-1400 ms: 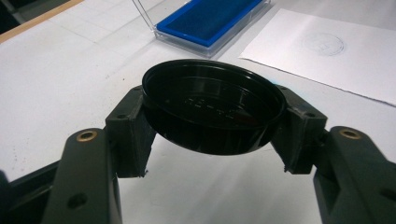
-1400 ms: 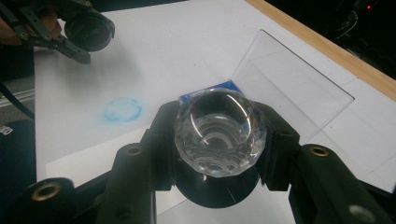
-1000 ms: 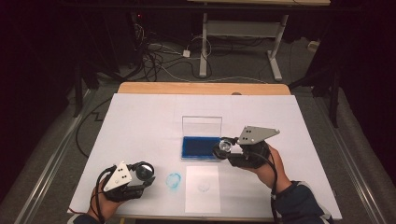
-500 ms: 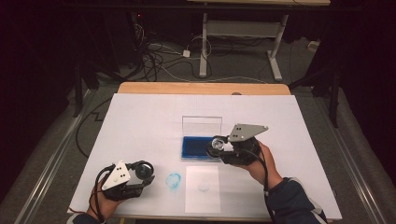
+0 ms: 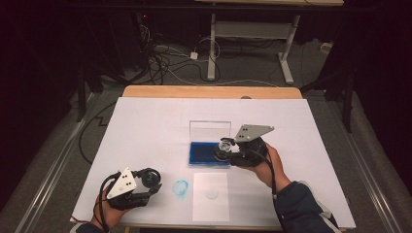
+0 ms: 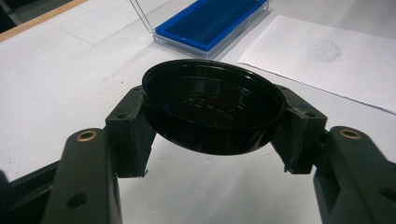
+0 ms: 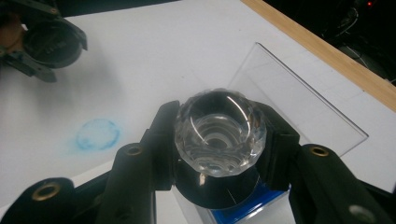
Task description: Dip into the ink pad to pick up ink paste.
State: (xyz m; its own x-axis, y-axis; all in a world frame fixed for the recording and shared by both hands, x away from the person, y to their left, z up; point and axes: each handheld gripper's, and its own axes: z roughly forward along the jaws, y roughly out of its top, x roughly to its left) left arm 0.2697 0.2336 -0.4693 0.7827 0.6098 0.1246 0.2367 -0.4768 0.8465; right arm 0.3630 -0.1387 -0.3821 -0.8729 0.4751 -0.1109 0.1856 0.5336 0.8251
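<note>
R gripper (image 7: pixel 219 140), centre of the right gripper view, is clamped on a clear faceted stamp handle (image 7: pixel 218 131), w/ the black stamp base below it sitting over the blue ink pad (image 5: pixel 209 154). In the high view that's mid-frame, just R of centre, the pad's clear lid (image 5: pixel 210 131) standing open behind it.

L gripper (image 6: pixel 212 121) is clamped on a black round cap (image 6: pixel 214 112), low left in the high view, well apart from the pad.

Step in hand looks like inking the stamp. To do it well: keep base flat to the pad, press straight down, no sliding, and stay clear of the lid edge. Then lift straight up.

Outward: blue smudge (image 5: pixel 180 187) on the table cover, and white paper sheet (image 5: pixel 210 196) w/ a faint round print, bottom centre, near the pad.
</note>
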